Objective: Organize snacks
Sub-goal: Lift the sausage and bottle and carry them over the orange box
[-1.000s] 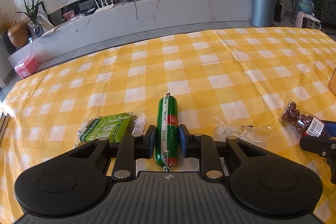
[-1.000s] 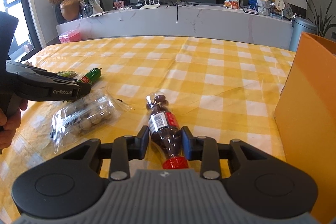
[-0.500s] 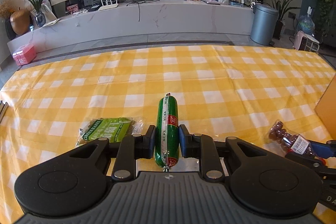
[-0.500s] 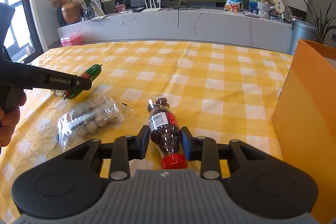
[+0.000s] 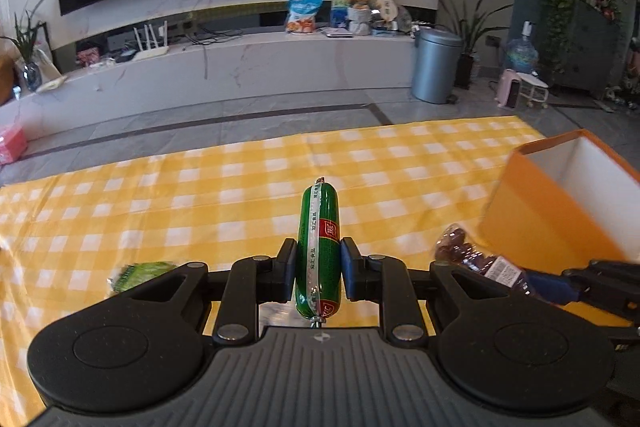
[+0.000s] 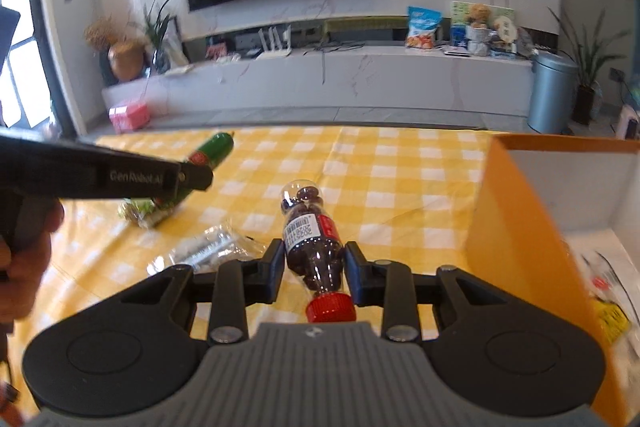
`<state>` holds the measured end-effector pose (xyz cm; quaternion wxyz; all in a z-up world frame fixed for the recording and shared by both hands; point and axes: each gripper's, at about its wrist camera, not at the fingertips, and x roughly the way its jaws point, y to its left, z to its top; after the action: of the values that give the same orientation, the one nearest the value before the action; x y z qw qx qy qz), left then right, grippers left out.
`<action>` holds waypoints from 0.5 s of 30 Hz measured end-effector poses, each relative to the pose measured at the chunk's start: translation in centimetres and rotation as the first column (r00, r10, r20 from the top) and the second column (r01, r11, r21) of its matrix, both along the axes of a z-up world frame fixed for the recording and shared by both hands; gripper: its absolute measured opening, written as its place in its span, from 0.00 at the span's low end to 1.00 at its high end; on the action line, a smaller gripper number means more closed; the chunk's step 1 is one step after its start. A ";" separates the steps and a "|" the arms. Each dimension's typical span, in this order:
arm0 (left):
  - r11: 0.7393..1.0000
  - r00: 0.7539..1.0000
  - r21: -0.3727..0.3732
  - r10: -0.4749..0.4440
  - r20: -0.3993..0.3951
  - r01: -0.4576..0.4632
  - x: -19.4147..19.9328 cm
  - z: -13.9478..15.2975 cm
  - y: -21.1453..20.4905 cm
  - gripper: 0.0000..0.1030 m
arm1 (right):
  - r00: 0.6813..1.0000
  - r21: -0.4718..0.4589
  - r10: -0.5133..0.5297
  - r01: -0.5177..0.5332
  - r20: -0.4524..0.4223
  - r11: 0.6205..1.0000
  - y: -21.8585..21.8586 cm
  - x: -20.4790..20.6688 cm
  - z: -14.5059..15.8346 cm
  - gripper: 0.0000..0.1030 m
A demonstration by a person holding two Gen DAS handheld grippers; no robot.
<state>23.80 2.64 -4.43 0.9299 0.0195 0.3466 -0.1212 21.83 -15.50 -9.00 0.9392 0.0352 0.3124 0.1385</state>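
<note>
Left gripper (image 5: 319, 269) is clamped on a green sausage stick (image 5: 318, 247), pads squeezing it around the middle, with the sausage pointing straight out ahead and held clear above the table. Right gripper (image 6: 314, 267) is doing the same thing with a little clear bottle of brown candies (image 6: 312, 243), red cap (image 6: 330, 307) facing back toward the handle, gripped on its lower body just below the label.

Down on the yellow checked tablecloth (image 5: 200, 211) there's a green snack packet (image 5: 138, 273) lying flat off to the left, and from the right-hand view a clear crinkly bag (image 6: 212, 251) sits just left of the bottle. The orange box (image 6: 520, 227) with the white inside stands open at the right side of the table, near the bottle, and it looks like some wrappers are already in the bottom, too blurry to name. A hand (image 6: 24, 259) is wrapped round the left gripper's handle.
</note>
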 end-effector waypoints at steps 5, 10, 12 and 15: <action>0.997 0.999 -0.058 -0.054 -0.001 0.054 -1.5 2.9 -2.8 0.25 | 0.997 0.138 -0.061 0.066 -0.038 0.988 -4.0 -2.7 2.2 0.30; 0.989 0.993 -0.089 -0.118 0.004 0.118 -2.8 4.9 -6.4 0.25 | 0.991 0.129 -0.131 0.129 0.000 0.983 -7.9 -5.3 4.6 0.30; 0.985 0.990 -0.090 -0.144 0.003 0.144 -3.2 5.4 -8.1 0.25 | 0.988 0.120 -0.155 0.153 0.008 0.981 -9.7 -6.3 5.3 0.30; 0.977 0.981 -0.082 -0.195 0.007 0.195 -3.7 5.6 -10.7 0.25 | 0.980 0.096 -0.195 0.192 0.027 0.977 -12.7 -7.4 6.3 0.30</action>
<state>20.15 -8.09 1.17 0.9133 0.0151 0.3385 -0.2259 14.42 -28.17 -2.66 0.9510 0.1068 0.2835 0.0615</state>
